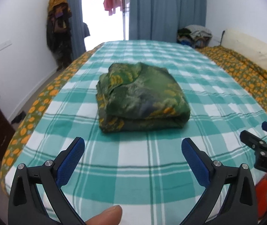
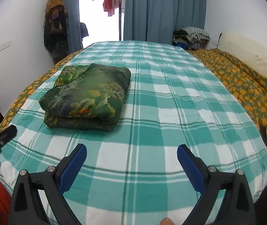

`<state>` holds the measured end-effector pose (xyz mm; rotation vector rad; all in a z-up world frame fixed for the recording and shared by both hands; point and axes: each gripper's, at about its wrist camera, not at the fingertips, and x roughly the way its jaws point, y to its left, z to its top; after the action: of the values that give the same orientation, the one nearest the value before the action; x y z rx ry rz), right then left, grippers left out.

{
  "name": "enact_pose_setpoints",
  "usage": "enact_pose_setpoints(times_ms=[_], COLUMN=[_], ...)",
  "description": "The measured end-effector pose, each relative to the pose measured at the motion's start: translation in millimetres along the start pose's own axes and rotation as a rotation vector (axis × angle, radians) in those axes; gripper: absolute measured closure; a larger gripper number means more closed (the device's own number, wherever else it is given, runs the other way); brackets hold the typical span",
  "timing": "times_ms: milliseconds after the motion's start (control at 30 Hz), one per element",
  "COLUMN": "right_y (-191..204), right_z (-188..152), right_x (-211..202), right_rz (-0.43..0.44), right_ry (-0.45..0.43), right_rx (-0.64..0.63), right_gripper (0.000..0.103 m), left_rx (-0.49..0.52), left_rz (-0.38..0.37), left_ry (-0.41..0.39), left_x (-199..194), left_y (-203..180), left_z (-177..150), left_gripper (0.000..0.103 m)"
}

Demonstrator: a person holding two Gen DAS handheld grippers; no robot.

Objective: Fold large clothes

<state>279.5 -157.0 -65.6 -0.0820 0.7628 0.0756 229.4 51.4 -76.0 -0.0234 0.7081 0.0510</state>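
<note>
- Green floral garment (image 1: 142,97) is lying folded into a thick, squarish bundle on the teal checked blanket (image 1: 152,168), roughly mid-bed and well apart from both grippers; in the right wrist view the bundle (image 2: 86,97) is sitting toward the blanket's left edge.
- Left gripper (image 1: 133,159) is hovering over the blanket short of the bundle with its blue pads spread wide, gripping nothing.
- Right gripper (image 2: 131,163) is likewise gaping wide and empty, off to the bundle's right.
- Judging by the shape, the folding is looking close to done, though the top layer is bulging and its upper flap is lying loose.
- Risk: pinching only that top flap would be peeling the layers apart and undoing the fold.
- Risk: the fabric is looking slick, so a one-sided lift would likely be letting the stack slide or sag open.
- Risk: a low approach could be snagging the blanket along with the garment, dragging the bundle toward the orange-flowered bedspread (image 2: 245,86).
</note>
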Motion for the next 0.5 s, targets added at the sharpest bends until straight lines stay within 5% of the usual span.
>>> enact_pose_setpoints(times_ms=[267, 500], right_y=[11.1, 19.8], right_z=[-8.7, -11.5], right_x=[-12.2, -24.0], right_rz=[-0.017, -0.01], right_ry=[0.005, 0.002], right_rx=[-0.03, -0.047], right_gripper=[0.004, 0.004], left_rx=[-0.06, -0.001], left_rz=[0.024, 0.07], left_ry=[0.028, 0.088], left_x=[-15.7, -20.0], left_y=[3.9, -7.7], left_z=[-4.3, -5.4], left_gripper=[0.001, 0.001])
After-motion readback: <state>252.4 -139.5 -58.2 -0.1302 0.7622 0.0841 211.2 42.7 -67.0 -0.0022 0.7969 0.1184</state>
